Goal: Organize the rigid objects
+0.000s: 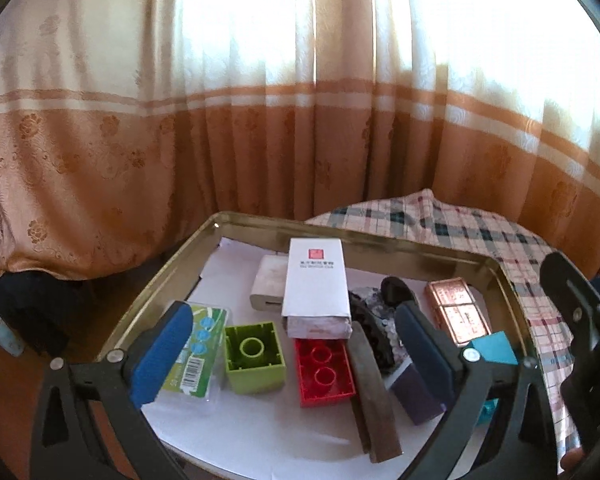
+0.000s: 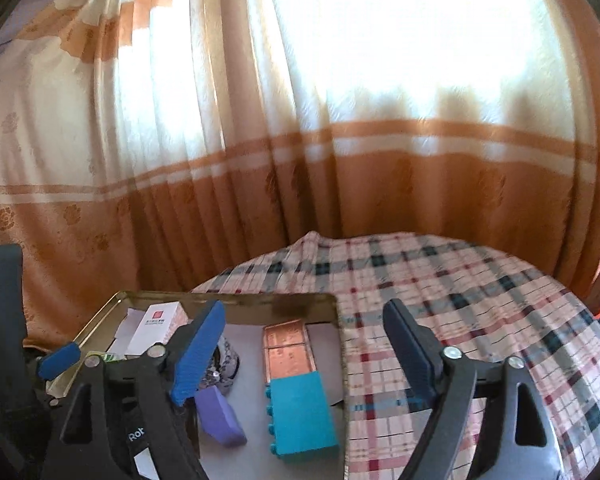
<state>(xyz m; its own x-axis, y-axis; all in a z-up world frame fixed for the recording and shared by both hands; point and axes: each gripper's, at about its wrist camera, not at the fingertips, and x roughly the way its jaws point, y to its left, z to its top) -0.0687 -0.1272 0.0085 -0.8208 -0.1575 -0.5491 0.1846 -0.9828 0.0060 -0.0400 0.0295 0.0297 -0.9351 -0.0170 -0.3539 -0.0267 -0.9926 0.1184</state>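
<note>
Toys and boxes sit in a gold tray

Blocks and small boxes lie together inside a gold metal tray [image 1: 156, 280]. The tray has white paper on its floor and fills the lower middle of the left wrist view. It rests on a checked cloth [image 2: 460, 300] that covers the table. An orange and cream curtain [image 1: 260, 120] hangs behind, across the top of both views.

In the left wrist view, a green block [image 1: 254, 358] stands in the lower middle with its hollow side up. A red block [image 1: 324, 372] lies just to its right, hollow side up too. A white box [image 1: 315, 280] with a red square sits above the red block and leans over a grey box [image 1: 266, 284]. A clear case with a green label [image 1: 198, 356] lies left of the green block. A long brown piece [image 1: 374, 396] lies right of the red block. A purple block [image 1: 414, 394] is further right, and a copper tin [image 1: 456, 308] sits near the tray's right side.

In the right wrist view, a teal block [image 2: 302, 416] lies at the lower middle, touching the copper tin above it.

The left gripper [image 1: 296, 352] has its jaws wide apart, holding nothing. The right gripper [image 2: 304, 360] has its jaws wide apart too, and they pinch nothing, though the teal block shows between them.
</note>
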